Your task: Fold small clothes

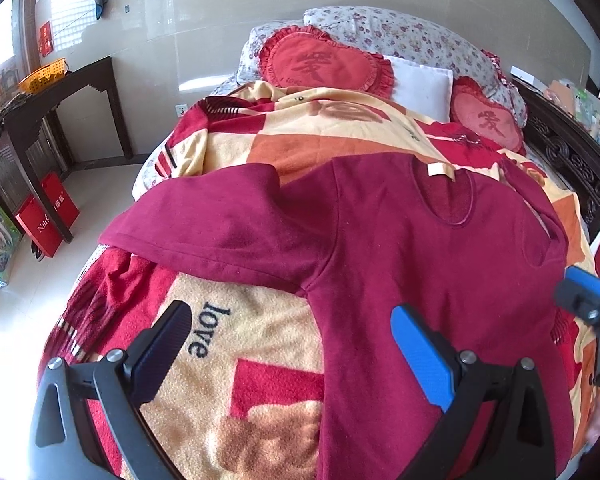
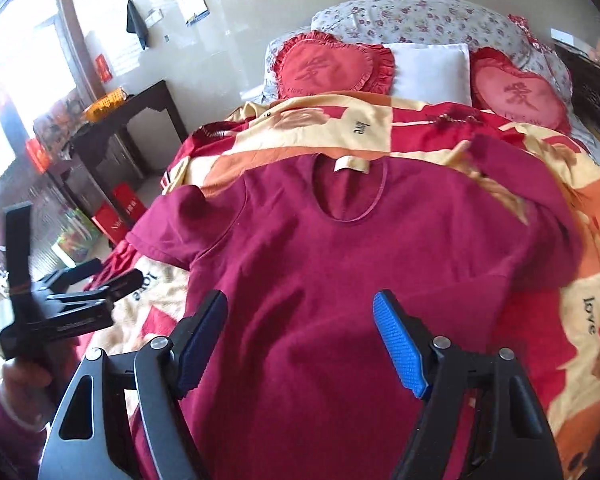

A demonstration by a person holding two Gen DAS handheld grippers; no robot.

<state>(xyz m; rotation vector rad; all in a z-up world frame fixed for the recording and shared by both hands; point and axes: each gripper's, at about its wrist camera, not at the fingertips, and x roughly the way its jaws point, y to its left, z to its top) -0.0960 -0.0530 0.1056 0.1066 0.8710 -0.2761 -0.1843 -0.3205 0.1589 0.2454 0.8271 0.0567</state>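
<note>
A maroon long-sleeved shirt (image 1: 412,264) lies flat, front up, on the patterned blanket (image 1: 256,344), collar with a cream label (image 1: 438,169) toward the pillows. Its left sleeve (image 1: 204,224) stretches out sideways. My left gripper (image 1: 292,316) is open and empty, hovering over the shirt's left side edge below the armpit. My right gripper (image 2: 300,304) is open and empty above the shirt's middle (image 2: 320,264). The right sleeve (image 2: 528,184) lies angled up toward the pillows. The left gripper also shows at the left of the right wrist view (image 2: 112,280).
Two red heart cushions (image 2: 328,66) (image 2: 516,94), a white pillow (image 2: 432,70) and a floral quilt (image 2: 420,16) lie at the bed's head. A dark wooden side table (image 1: 60,92) with a yellow basket (image 1: 44,76) stands left. Red bags (image 1: 46,214) sit on the floor.
</note>
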